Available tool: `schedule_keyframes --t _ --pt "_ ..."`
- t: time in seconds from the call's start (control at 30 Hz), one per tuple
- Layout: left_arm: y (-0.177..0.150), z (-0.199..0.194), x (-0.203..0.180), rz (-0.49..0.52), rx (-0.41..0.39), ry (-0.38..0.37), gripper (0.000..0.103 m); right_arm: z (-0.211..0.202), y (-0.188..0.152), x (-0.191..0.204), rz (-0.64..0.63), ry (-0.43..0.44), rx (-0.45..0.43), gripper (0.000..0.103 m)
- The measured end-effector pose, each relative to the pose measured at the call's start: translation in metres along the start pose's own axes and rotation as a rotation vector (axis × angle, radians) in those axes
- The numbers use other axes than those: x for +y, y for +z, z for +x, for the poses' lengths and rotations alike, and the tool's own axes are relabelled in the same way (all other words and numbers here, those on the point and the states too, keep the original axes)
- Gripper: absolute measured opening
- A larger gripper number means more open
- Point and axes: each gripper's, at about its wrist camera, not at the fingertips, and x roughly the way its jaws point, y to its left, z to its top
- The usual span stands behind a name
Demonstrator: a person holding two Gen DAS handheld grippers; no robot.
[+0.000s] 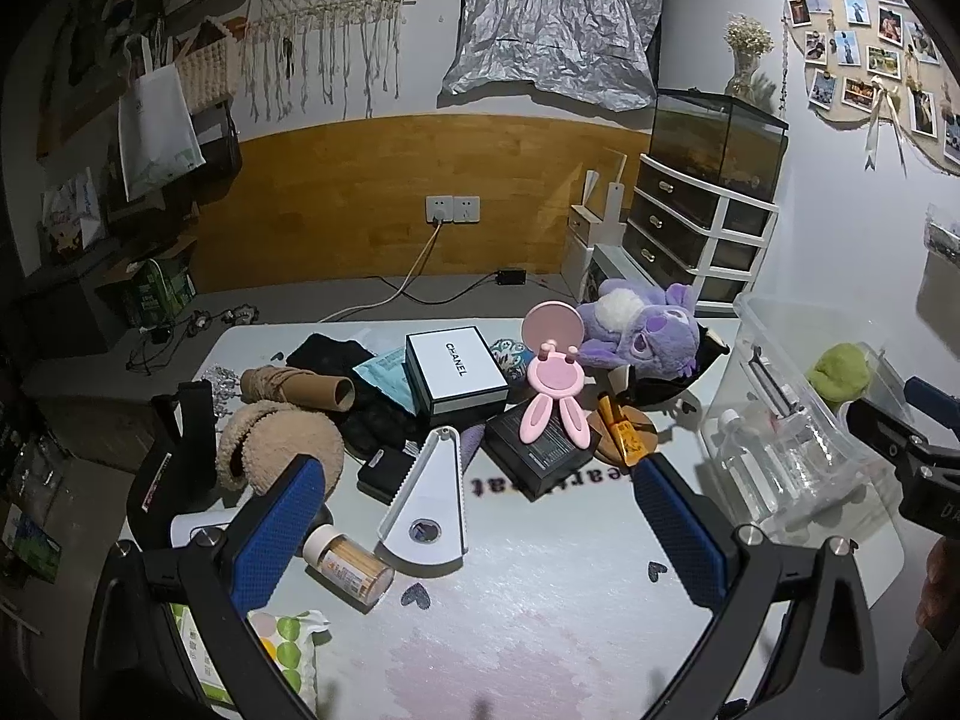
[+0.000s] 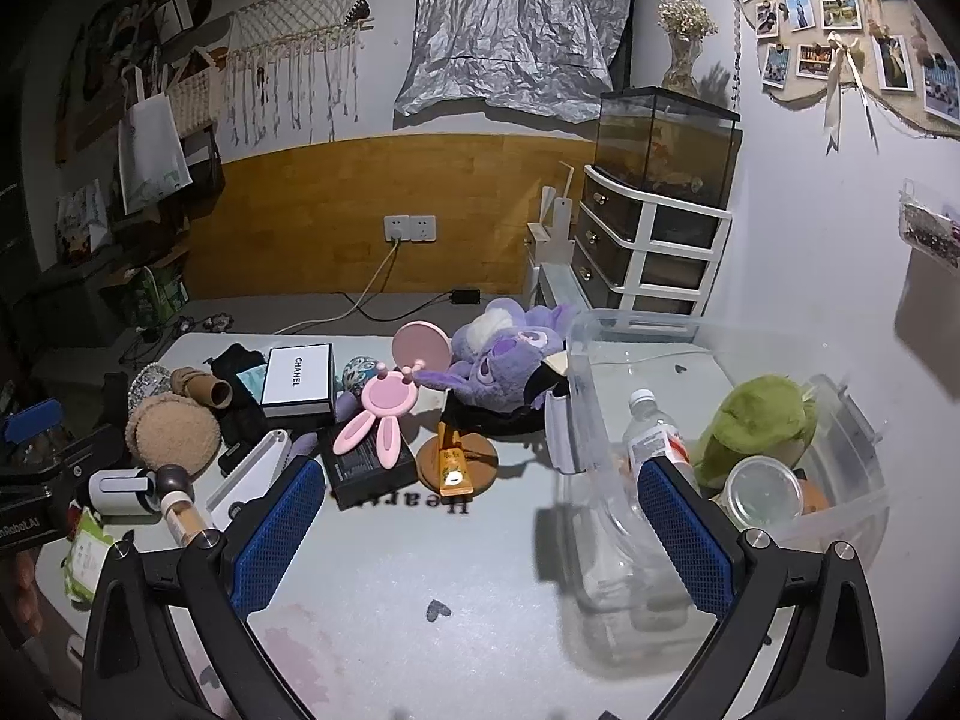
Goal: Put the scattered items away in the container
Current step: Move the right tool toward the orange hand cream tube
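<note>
A clear plastic container [image 2: 852, 498] stands at the table's right; it also shows in the left wrist view [image 1: 834, 468]. In it lie a green plush [image 2: 759, 423], a clear bottle [image 2: 651, 441] and a round lidded tub [image 2: 763, 491]. Scattered items cover the table's back left: a white Chanel box [image 1: 456, 373], a pink bunny stand [image 1: 555, 387], a purple plush [image 1: 645, 333], a white triangular tool [image 1: 427, 495], a toothpick jar [image 1: 348, 564] and an orange tube [image 2: 453, 468]. My left gripper [image 1: 480, 531] is open and empty above the table. My right gripper [image 2: 480, 534] is open and empty beside the container.
A beige fluffy item [image 1: 279, 444], a cardboard tube [image 1: 315, 390], a black box [image 1: 537, 456] and a wipes pack [image 1: 288, 642] lie on the white table [image 1: 540, 588]. A drawer unit [image 2: 648, 246] with a glass tank stands behind against the wall.
</note>
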Motion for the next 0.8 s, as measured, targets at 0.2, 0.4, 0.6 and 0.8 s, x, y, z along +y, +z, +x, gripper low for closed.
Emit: schedule_keyframes --t 0.2,0.4,0.6,0.8 --pt "0.003 0.004 -0.006 0.006 0.036 0.010 0.103 -0.004 -0.001 0.003 -0.001 0.003 0.000 0.103" --pt "-0.001 0.004 0.003 -0.015 0.018 -0.015 0.103 0.001 0.001 0.000 -0.007 0.014 0.007 0.103" --pt "0.001 0.004 0.002 -0.012 0.016 -0.009 0.103 0.001 0.003 0.003 -0.007 0.021 0.013 0.103" --pt "0.003 0.008 0.004 -0.015 0.017 -0.012 0.103 0.007 0.004 0.002 -0.003 0.022 0.032 0.103"
